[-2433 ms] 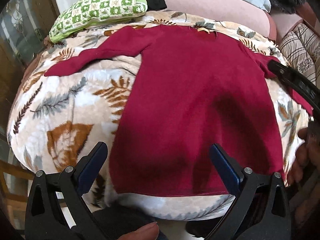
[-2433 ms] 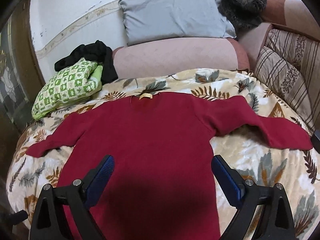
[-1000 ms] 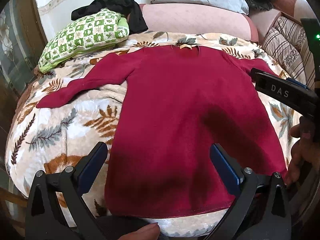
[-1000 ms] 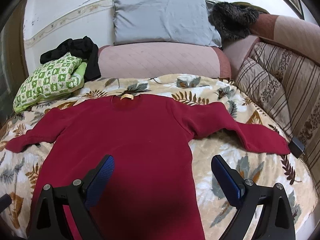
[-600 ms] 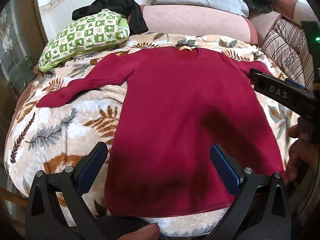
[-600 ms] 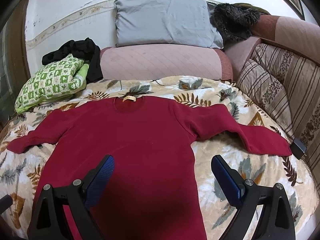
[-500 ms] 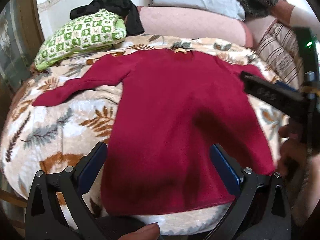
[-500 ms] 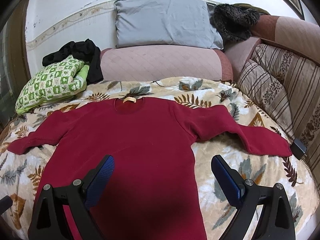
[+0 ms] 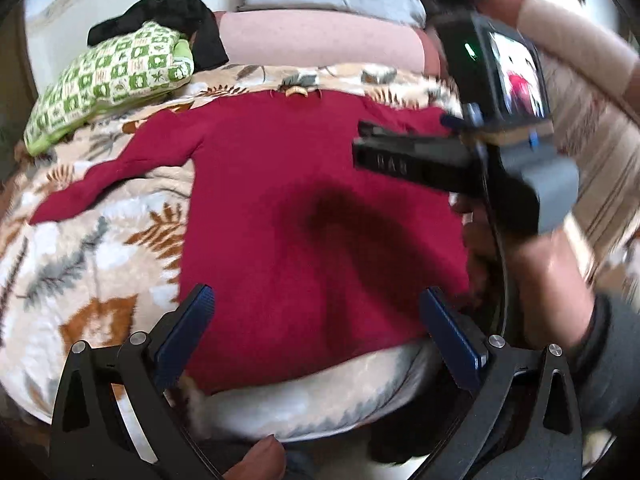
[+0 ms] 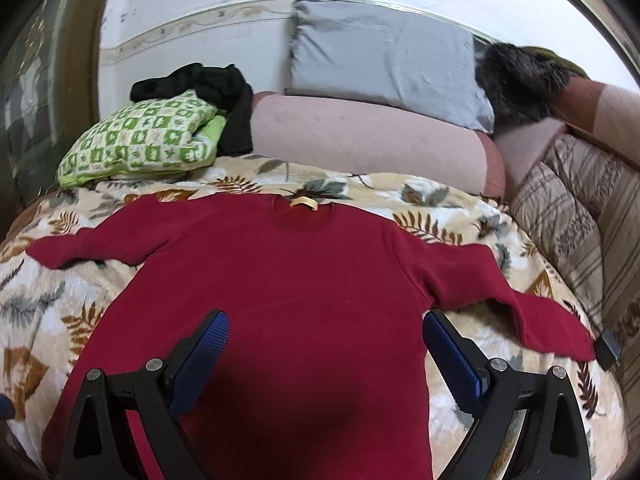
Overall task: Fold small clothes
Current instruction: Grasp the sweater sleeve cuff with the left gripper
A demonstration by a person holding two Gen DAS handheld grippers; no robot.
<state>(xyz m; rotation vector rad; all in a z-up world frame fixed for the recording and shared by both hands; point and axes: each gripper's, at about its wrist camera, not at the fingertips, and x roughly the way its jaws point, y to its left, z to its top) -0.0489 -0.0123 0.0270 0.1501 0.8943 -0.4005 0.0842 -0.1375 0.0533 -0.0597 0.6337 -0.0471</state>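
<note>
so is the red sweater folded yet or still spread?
Spread flat. The red sweater lies face-up on the leaf-print blanket with both sleeves out to the sides, collar label showing, no fold in it. Both grippers are open above it.

The left wrist view is taken low over the near hem of the red sweater (image 9: pixel 304 208), angled toward the headboard end, with the right gripper (image 9: pixel 404 160) seen crossing from the right. The right wrist view is held higher above the sweater's middle, faced toward the grey pillow (image 10: pixel 384 60). The sweater, the leaf-patterned blanket (image 9: pixel 92 248) and the green checked cushion (image 10: pixel 140 140) are shared by both views.
</note>
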